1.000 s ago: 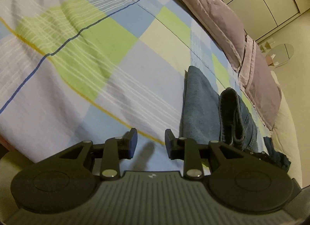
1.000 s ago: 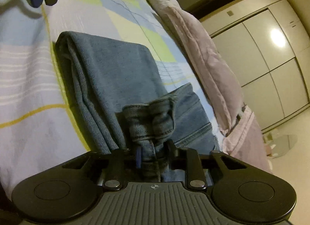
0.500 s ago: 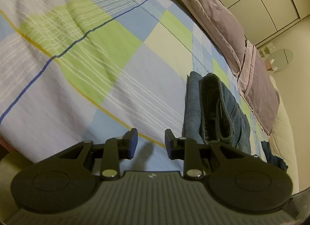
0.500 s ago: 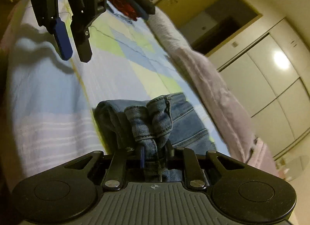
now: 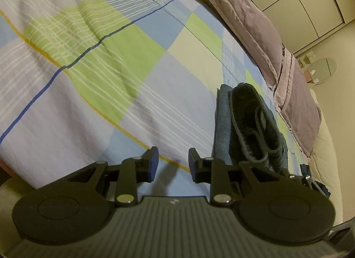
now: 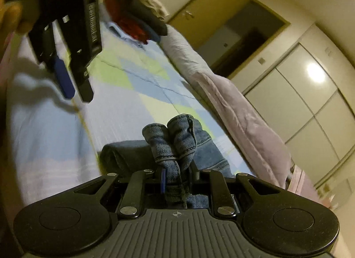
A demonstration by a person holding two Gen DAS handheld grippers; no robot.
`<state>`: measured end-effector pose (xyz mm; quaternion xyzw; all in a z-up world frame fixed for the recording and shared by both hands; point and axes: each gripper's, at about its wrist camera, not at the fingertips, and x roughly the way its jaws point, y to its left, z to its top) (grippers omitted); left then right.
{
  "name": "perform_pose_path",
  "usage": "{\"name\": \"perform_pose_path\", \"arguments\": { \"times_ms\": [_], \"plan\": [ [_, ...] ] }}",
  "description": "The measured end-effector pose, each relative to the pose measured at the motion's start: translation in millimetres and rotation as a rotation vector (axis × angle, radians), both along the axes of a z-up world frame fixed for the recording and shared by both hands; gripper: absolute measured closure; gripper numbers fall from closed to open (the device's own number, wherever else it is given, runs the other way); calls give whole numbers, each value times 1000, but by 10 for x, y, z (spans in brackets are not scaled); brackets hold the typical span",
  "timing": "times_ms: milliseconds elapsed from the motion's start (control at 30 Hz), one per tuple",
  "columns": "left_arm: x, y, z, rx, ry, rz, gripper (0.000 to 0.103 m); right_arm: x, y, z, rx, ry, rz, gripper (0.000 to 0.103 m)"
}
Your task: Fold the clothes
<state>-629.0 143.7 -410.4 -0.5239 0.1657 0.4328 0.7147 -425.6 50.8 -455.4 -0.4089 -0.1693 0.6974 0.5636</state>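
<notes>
A pair of blue jeans (image 6: 177, 147) was found lying on the checked bedsheet (image 5: 111, 69), near the long purple bolster (image 5: 255, 36) at the bed's far side. The garment was already folded lengthwise into a narrow strip, and one end of it was raised and doubled back over the rest. That raised end was clamped between the fingers of the right gripper (image 6: 176, 180), with bunched denim seen standing up just in front of the closed jaws. The left gripper (image 5: 173, 164) was held above the bare sheet, just beside the jeans (image 5: 250, 125), with its jaws parted and nothing between them; from the right wrist view it was seen hanging over the sheet (image 6: 66, 58), well apart from the denim. The task was judged to be well advanced for this garment: the long fold was done and the cross fold was under way but not yet laid flat. What was left, by this reading, was for the held end to be set down squarely on the lower layer and released. A small stack of other clothes (image 6: 137, 22) was visible at the far end of the bed; whether it was finished could not be told.
</notes>
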Motion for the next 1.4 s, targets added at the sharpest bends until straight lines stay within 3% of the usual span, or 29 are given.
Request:
{"name": "perform_pose_path", "arguments": {
  "times_ms": [100,267,300,367,467,500,533,600,700,767,800,900,1067,1133,1233,1333,1367,1400],
  "plan": [
    [12,2,-1,2,4,1,79,-12,59,-125,-8,-41,19,86],
    [37,6,-1,5,15,0,79,102,-64,-213,-12,-13,16,85],
    [43,4,4,7,21,-2,79,77,-83,-288,-18,-37,17,78],
    [55,-4,19,13,35,-9,79,28,-120,-433,-29,-84,18,78],
    [72,-27,48,10,53,-11,79,57,-4,-251,-73,11,-41,74],
    [79,-40,65,10,62,-14,79,79,10,-191,-84,32,-53,66],
    [87,-54,83,9,72,-18,79,102,23,-131,-93,54,-66,52],
    [120,-102,133,19,100,-33,79,247,-45,3,-90,141,-110,35],
    [198,-220,243,55,137,-72,79,563,-246,193,-82,313,-202,34],
    [295,-326,371,111,138,-128,90,927,-464,294,-80,480,-337,35],
    [366,-377,446,148,136,-162,93,1140,-567,348,-84,578,-413,37],
    [620,-482,661,255,122,-254,94,1732,-965,448,-67,836,-621,63],
    [1093,-526,870,364,115,-359,93,2448,-1206,731,-1,1161,-753,66],
    [1280,-502,815,368,169,-379,93,2569,-1259,805,15,1193,-746,66],
    [1431,-437,616,348,281,-382,93,2524,-1098,690,-56,1123,-723,66],
    [1422,-392,395,316,321,-376,93,2347,-822,325,-187,887,-719,67],
    [1419,-397,392,317,323,-376,93,2258,-807,325,-176,808,-705,67],
    [1417,-407,406,322,323,-376,93,2235,-789,372,-188,788,-719,67]
  ]
}}
